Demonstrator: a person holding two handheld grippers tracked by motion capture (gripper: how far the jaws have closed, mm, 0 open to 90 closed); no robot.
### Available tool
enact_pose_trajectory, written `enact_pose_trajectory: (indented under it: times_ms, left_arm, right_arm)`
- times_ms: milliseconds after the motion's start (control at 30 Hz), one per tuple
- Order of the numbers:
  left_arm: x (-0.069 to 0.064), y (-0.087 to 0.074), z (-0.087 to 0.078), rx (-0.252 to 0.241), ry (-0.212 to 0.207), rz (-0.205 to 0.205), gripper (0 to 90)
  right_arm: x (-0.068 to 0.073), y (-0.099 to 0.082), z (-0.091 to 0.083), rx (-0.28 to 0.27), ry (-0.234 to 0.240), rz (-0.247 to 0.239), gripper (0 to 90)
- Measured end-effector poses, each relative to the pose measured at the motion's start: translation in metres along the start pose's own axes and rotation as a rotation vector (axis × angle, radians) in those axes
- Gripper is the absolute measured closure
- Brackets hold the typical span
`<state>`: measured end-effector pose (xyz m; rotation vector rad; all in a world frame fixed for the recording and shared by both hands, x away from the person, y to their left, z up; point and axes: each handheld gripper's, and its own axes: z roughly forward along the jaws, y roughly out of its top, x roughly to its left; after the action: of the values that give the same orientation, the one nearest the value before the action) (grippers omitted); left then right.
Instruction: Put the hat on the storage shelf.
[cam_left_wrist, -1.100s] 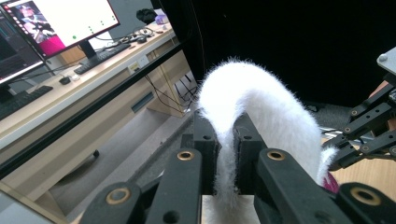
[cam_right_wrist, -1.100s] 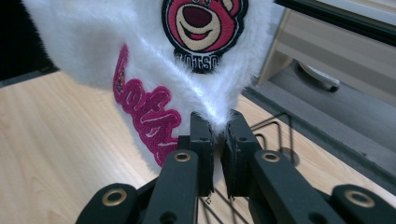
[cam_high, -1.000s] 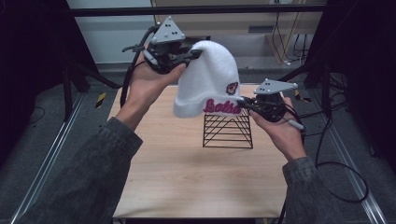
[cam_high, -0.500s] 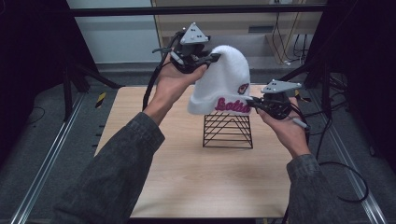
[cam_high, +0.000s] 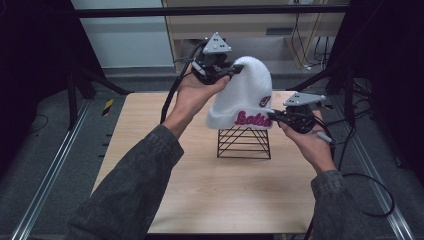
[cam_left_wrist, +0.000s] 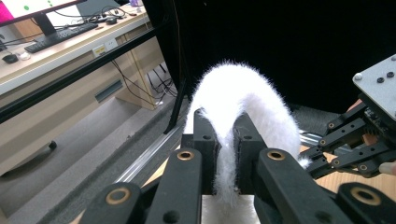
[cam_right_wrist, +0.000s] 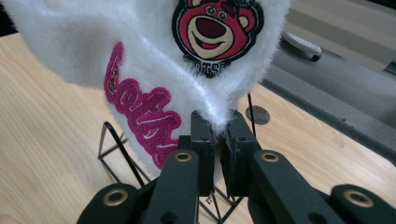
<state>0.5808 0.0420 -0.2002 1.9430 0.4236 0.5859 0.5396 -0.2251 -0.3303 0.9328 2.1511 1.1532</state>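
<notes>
A white fluffy beanie (cam_high: 246, 97) with pink lettering and a bear patch (cam_right_wrist: 215, 28) hangs in the air above a black wire stand (cam_high: 244, 143). My left gripper (cam_high: 231, 71) is shut on the beanie's crown (cam_left_wrist: 243, 107), high at the back. My right gripper (cam_high: 272, 116) is shut on the cuff's lower right corner (cam_right_wrist: 217, 119), next to the pink lettering (cam_right_wrist: 142, 116). The hat's cuff sits just over the stand's top. In the left gripper view the right gripper (cam_left_wrist: 327, 149) shows at the right edge.
The wooden table (cam_high: 200, 180) carries the wire stand near its back middle. Metal rails run along both sides of the table (cam_high: 47, 175). A desk with a keyboard (cam_left_wrist: 60, 35) stands beyond. Cables (cam_high: 370, 185) trail off at the right.
Both grippers have carried the beanie rightward and down, from high left of the stand to right over the stand's top. Both grips have held.
</notes>
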Motion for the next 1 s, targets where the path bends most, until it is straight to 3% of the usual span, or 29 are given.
enact_pose_trajectory:
  times_ms: [167,267,567,1000]
  left_arm:
    - [-0.006,-0.01,0.007,0.035,-0.014,0.019,82.7]
    - [-0.008,-0.015,0.01,0.037,-0.02,0.004,82.7]
    - [-0.014,-0.026,0.018,0.071,-0.05,0.012,82.3]
    - [-0.025,-0.038,0.022,0.109,-0.07,0.037,82.0]
  right_arm:
    - [-0.001,-0.011,0.004,0.032,-0.006,-0.005,84.1]
    - [0.0,-0.016,0.006,0.043,-0.003,-0.003,84.1]
    - [0.0,-0.031,0.011,0.086,-0.004,-0.003,84.0]
    - [0.0,-0.048,0.013,0.11,0.004,0.015,83.9]
